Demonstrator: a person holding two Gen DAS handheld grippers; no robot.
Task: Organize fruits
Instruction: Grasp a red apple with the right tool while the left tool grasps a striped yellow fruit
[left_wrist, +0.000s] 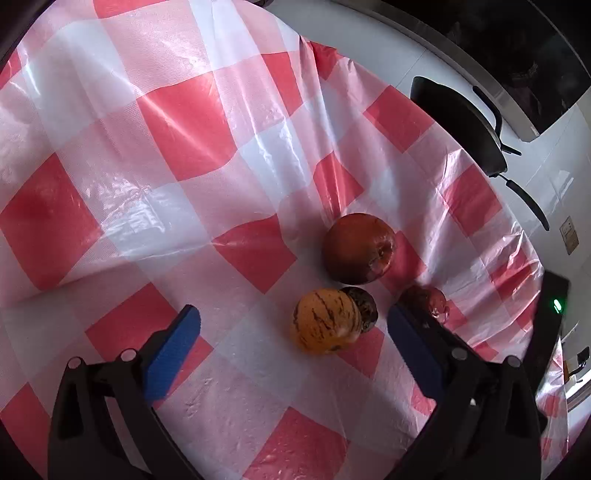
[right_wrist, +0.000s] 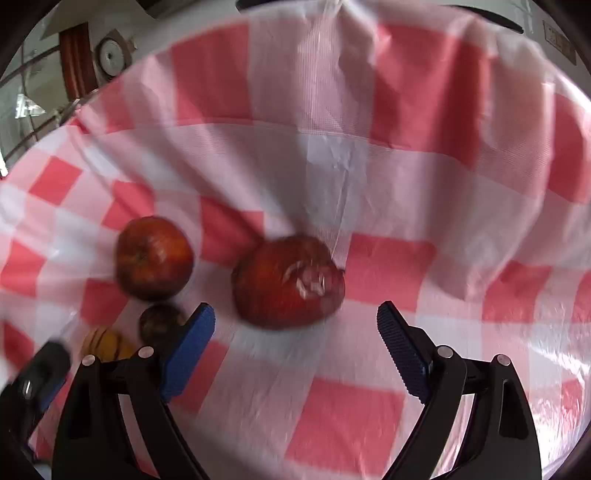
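Fruits lie together on the checked tablecloth (left_wrist: 177, 122): a striped orange fruit (left_wrist: 325, 321) touching a dark fruit (left_wrist: 364, 304) half hidden behind it, a red apple (left_wrist: 358, 253), and another red fruit (right_wrist: 288, 282), blurred. The left gripper (left_wrist: 293, 334) and right gripper (right_wrist: 295, 330) both stand spread and empty.

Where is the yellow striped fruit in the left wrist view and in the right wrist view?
Left wrist view: striped fruit lies low, right of centre, between the open claw's fingers.
Right wrist view: it peeks out at lower left, partly hidden by the claw.
Shared landmark: the small dark fruit touching it.
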